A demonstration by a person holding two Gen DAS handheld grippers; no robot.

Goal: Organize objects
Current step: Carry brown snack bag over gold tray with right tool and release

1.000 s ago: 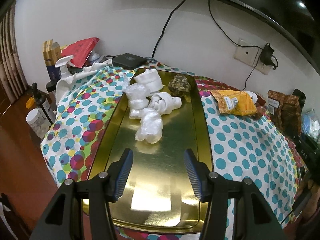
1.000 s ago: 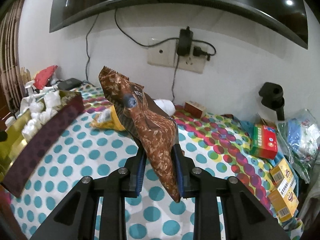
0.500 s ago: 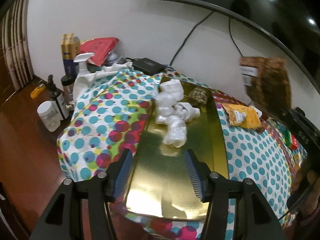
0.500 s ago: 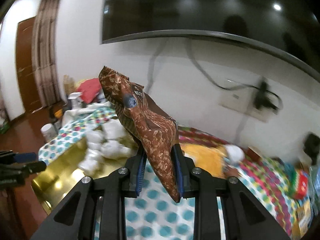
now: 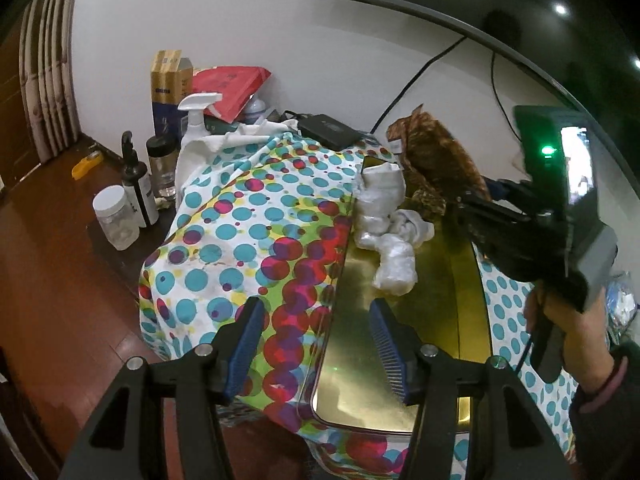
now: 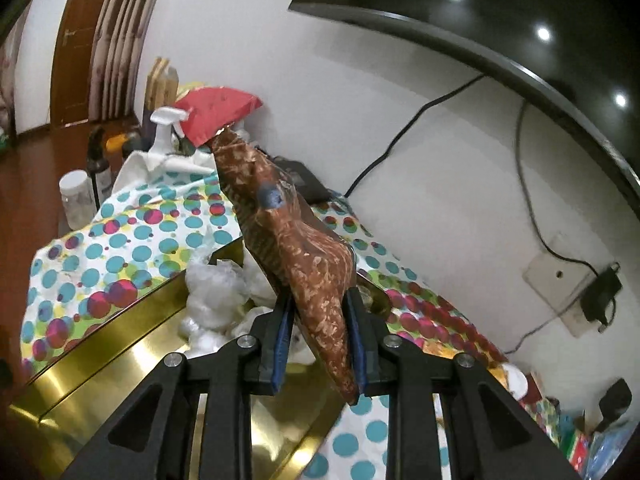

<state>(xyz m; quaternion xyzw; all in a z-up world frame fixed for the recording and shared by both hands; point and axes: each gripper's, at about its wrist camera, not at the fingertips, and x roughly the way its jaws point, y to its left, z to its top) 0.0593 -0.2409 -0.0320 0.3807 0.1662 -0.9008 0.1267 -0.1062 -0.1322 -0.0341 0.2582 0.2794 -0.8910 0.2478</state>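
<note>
The right gripper, clamped on the brown snack bag, has swung from the polka-dot cloth to over the gold tray; the left gripper hangs part-open, empty.

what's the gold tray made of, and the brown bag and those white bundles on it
Gold tray: looks like polished metal with a mirror-like gold finish, since it reflects light in bright patches. Brown bag: seems to be glossy printed plastic film, creased and shiny. White bundles: probably thin translucent plastic wrap, crinkled with small highlights; what is inside cannot be told.
</note>
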